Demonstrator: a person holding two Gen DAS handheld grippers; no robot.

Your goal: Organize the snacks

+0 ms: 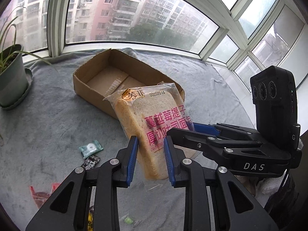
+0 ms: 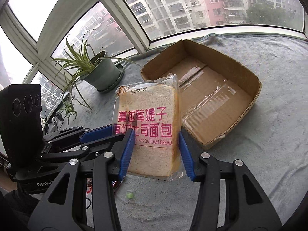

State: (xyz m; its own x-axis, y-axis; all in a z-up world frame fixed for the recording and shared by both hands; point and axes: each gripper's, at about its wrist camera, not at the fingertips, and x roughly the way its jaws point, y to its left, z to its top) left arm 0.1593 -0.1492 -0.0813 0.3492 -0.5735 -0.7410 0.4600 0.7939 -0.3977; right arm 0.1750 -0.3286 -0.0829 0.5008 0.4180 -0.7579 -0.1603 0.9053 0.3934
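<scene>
A clear-wrapped pack of thick-cut toast bread point(image 1: 138, 111) point(image 2: 146, 104) with pink lettering hangs upright above the grey blanket, just in front of the cardboard box. My left gripper point(image 1: 150, 140) point(image 2: 117, 132) is shut on the pack's lower part, across its thin side. My right gripper point(image 2: 156, 133) point(image 1: 181, 130) clamps the same pack across its wider face, both blue pads against the wrapper. The open cardboard box point(image 1: 86, 88) point(image 2: 231, 129) lies behind the bread with only tape strips on its floor.
A potted spider plant point(image 1: 11, 77) point(image 2: 102, 75) stands left of the box by the window. Small wrapped sweets point(image 1: 90, 148), a red wrapper point(image 1: 42, 194) and a green bit point(image 2: 130, 194) lie on the blanket point(image 2: 269, 154) near me. Window frames close off the far side.
</scene>
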